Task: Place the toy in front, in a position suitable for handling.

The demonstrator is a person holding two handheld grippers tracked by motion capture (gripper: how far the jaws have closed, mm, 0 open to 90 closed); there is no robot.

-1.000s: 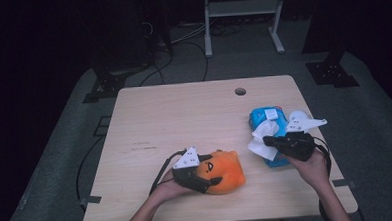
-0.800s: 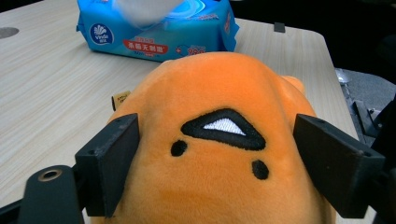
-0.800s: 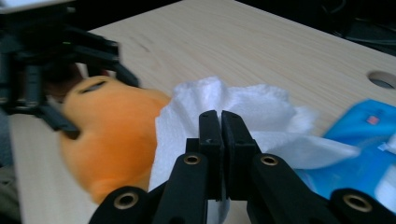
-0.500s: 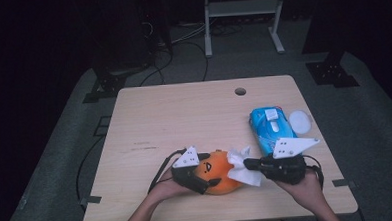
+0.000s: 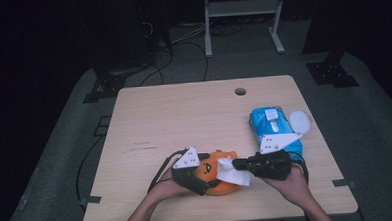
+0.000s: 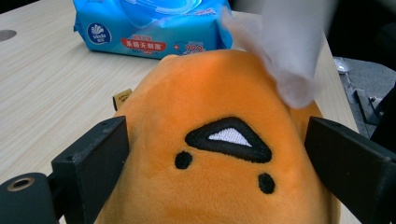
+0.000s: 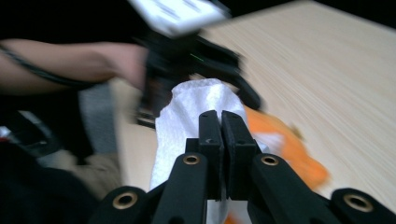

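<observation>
An orange plush toy [image 5: 222,184] with a stitched black face lies near the table's front edge. My left gripper [image 5: 206,172] has a jaw on each side of the plush [image 6: 219,93]. Its jaws [image 6: 215,154] have just been opening and flank the toy without denting it. My right gripper [image 5: 239,164] is shut on a white wipe [image 5: 231,171], which it holds against the plush's top right. In the right gripper view the jaws [image 7: 220,121] pinch the wipe [image 7: 196,98] above the orange plush [image 7: 280,140]. The wipe [image 6: 289,51] hangs blurred over the toy's head.
A blue pack of wet wipes [image 5: 272,122] lies at the right of the wooden table [image 5: 184,116], its white lid [image 5: 299,121] flipped open. A cable hole [image 5: 240,91] sits near the far edge. Dark floor, cables and stands surround the table.
My right gripper carried the white wipe left from over the blue pack to the orange plush. The left hand stayed in place at the plush.
</observation>
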